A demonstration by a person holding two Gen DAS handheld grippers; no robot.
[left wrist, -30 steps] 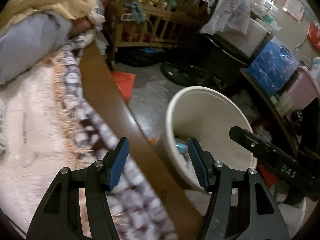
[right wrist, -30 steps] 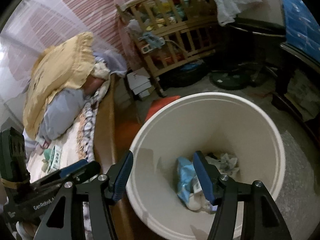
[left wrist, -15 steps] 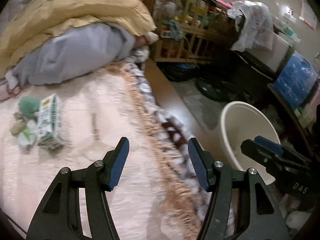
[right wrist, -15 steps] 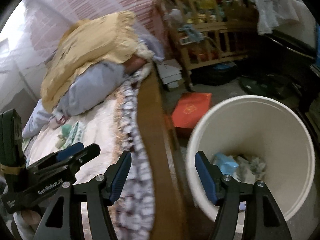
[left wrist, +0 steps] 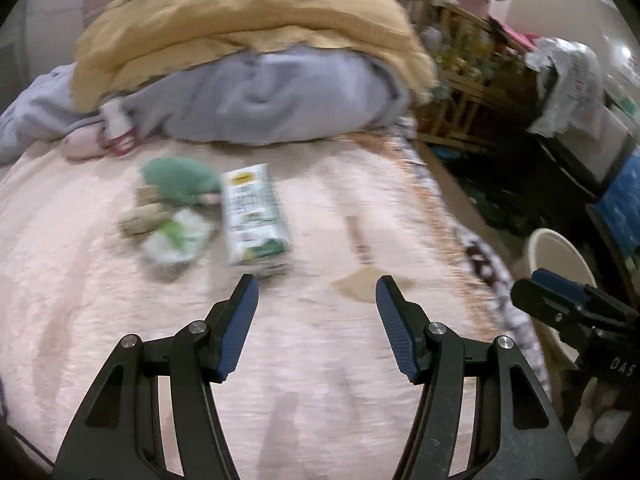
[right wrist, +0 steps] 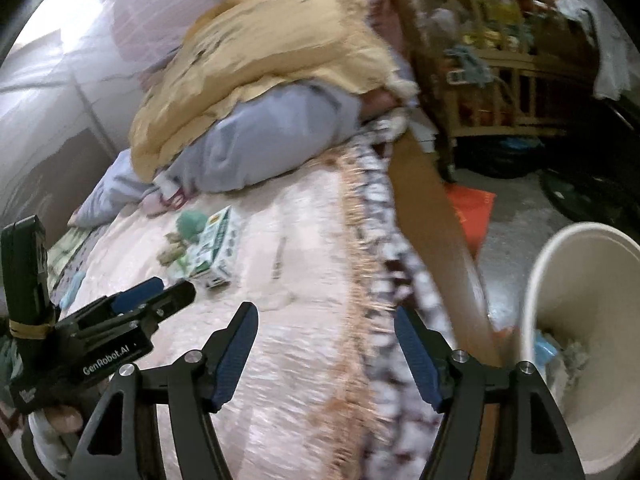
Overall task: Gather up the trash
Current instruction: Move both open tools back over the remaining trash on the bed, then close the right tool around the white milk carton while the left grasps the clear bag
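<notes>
We see the bed (left wrist: 360,420) filling most of the left wrist view, its pink cover running from the lower edge up to the middle of the frame. Across the top lies a yellow blanket (left wrist: 248,20) over a grey pillow (left wrist: 280,100). At the right of the right wrist view stands the white bin (right wrist: 560,340) on the floor, just beside the bed's wooden edge, with crumpled trash (right wrist: 560,354) low inside it; in the left wrist view the bin (left wrist: 556,256) shows at the right edge. A wooden crib (right wrist: 500,68) sits in the upper right. On the cover, left of centre in the left wrist view, lies a green and white carton (left wrist: 254,220), flat, and just to its left a green lump (left wrist: 176,180) and some wrappers (left wrist: 176,236), blurred. Our left gripper (left wrist: 316,292) hangs released, jaws wide apart, nothing between them, with the carton just beyond its left fingertip. Our right gripper (right wrist: 324,320) is likewise spread and empty, over the cover's fringed edge at the lower middle of its frame.
</notes>
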